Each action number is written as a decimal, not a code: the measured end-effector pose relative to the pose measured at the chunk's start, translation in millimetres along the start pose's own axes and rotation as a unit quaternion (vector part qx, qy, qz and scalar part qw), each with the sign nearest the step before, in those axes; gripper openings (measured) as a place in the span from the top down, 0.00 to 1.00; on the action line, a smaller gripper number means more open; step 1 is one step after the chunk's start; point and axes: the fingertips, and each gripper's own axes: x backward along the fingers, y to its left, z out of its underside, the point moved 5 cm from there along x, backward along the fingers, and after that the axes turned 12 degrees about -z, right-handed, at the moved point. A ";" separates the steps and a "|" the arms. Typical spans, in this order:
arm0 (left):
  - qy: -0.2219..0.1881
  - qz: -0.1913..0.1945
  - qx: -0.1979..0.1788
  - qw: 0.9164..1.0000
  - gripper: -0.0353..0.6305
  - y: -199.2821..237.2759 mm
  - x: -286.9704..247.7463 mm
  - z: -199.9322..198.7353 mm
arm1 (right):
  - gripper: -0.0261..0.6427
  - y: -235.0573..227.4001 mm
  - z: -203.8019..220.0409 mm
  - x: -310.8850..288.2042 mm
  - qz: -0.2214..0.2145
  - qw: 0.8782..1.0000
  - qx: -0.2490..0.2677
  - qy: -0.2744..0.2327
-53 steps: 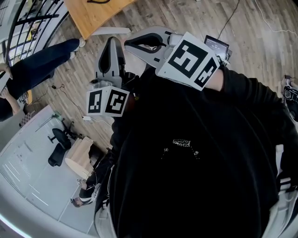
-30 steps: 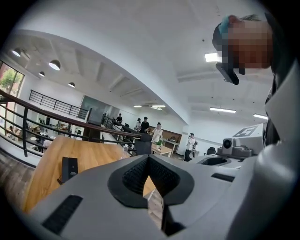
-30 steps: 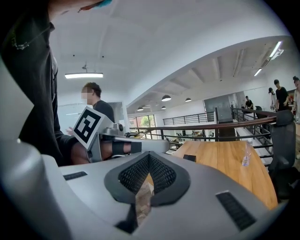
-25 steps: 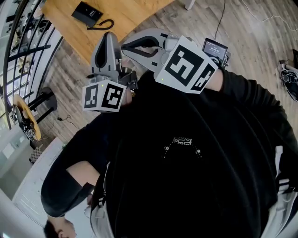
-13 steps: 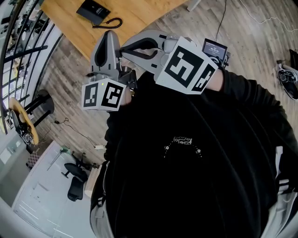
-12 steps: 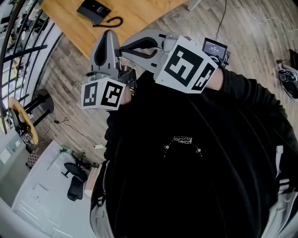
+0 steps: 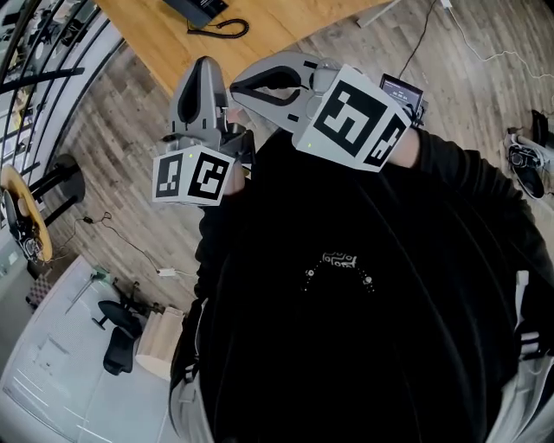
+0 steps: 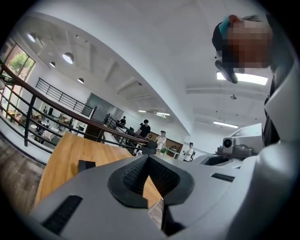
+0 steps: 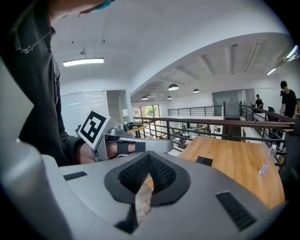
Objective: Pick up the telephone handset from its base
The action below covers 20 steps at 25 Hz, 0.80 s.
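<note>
**A:** Any writing you can read?

**B:** None. The cube [image 7: 196,178] on the left claw [image 7: 202,65] carries only black-and-white squares, and so does the one on the right claw [image 7: 236,85]. A small screen [image 7: 403,89] beside the right one shows pale figures too small to make out. The white print [image 7: 339,260] on the person's black top is no clearer.

**A:** Where is the phone?

**B:** At the very top of the head view, on the wooden counter [image 7: 268,30]. The phone [image 7: 201,7] is cut off by the frame edge, so only a dark corner and the coiled cord [image 7: 227,28] show (whether the handset sits on its base, I cannot tell). In each gripper view it is just a small dark block far out on the counter, too small for detail.

**A:** And the claws?

**B:** Both closed, ribbed pads meeting at the tips, with nothing between them. They sit side by side close in front of the person's chest, over the wooden floor [image 7: 130,147]. Both are well apart from the phone and touch nothing (most of the head view is filled by the black top).
</note>
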 end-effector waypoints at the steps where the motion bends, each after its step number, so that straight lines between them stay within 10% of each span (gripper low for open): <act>1: -0.001 -0.005 0.005 1.000 0.94 3.3 4.5 1.3 | 0.94 2.4 -0.4 -3.4 -0.006 1.000 0.003 0.005; 20: -0.014 -0.080 0.018 0.997 0.94 45.0 -16.5 -13.0 | 0.94 -53.1 -18.8 -36.5 -0.094 0.995 -0.023 -0.006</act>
